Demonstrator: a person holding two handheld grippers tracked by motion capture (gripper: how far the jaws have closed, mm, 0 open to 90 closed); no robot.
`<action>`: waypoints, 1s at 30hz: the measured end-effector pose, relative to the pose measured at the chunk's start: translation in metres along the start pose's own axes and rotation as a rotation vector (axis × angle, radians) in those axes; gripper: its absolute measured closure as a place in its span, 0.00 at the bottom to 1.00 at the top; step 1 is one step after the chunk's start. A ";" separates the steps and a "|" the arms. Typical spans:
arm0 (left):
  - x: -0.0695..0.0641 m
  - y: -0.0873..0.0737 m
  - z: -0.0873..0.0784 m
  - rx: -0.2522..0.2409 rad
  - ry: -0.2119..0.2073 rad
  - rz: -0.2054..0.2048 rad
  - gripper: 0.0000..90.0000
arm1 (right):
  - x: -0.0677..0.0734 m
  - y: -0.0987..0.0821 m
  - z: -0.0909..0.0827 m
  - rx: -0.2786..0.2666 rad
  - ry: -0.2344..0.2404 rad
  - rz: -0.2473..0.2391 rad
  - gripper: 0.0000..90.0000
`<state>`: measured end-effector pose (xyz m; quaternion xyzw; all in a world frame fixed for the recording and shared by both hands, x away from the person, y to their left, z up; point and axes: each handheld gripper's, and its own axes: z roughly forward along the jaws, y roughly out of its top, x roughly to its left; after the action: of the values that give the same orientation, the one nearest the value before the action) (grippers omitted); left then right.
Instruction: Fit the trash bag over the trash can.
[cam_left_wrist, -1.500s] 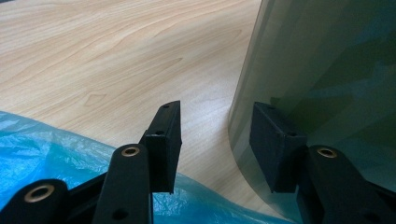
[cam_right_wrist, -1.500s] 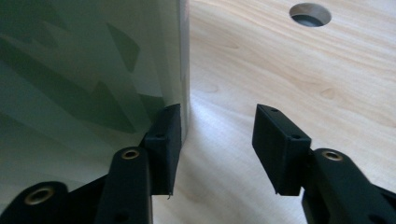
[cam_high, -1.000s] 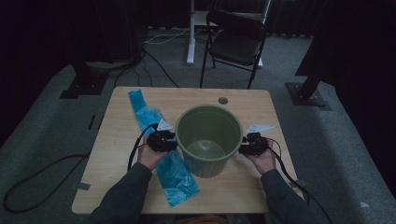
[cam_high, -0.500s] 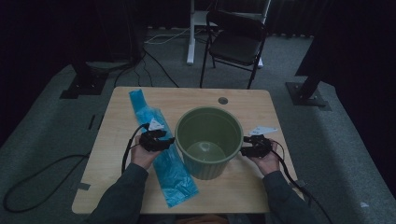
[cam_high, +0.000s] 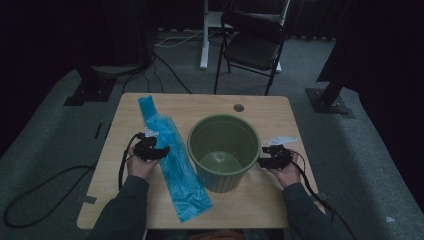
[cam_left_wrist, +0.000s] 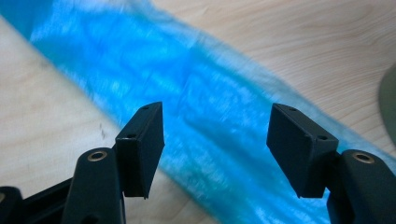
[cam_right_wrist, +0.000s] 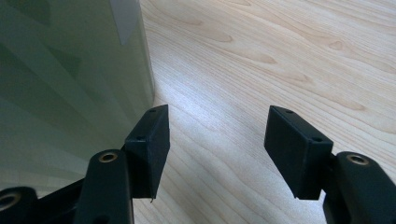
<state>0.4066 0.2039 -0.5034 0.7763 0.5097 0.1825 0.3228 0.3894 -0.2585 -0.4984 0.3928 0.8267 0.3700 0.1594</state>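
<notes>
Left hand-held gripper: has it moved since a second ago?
Yes. The left hand-held gripper has drawn away from the green bucket, leftward over the blue bag, its jaws just opening with nothing gripped.

A dim room is being shown: grey carpet (cam_high: 45, 150) is covering the floor, a black folding chair (cam_high: 252, 47) is standing beyond the wooden table (cam_high: 210, 105), and dark cables (cam_high: 165, 67) are lying nearby.
</notes>
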 end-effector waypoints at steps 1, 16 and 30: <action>0.001 -0.003 0.001 0.011 -0.002 -0.019 0.41 | 0.000 0.000 0.000 0.000 0.001 -0.001 0.44; 0.008 -0.024 0.004 0.116 -0.007 -0.062 0.43 | 0.004 0.002 0.000 0.001 0.007 -0.024 0.44; -0.018 -0.009 0.025 0.099 -0.068 -0.026 0.42 | 0.003 0.002 0.002 0.004 0.011 -0.014 0.44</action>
<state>0.4082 0.1822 -0.5271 0.7904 0.5168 0.1265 0.3035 0.3895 -0.2538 -0.4978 0.3852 0.8312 0.3691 0.1567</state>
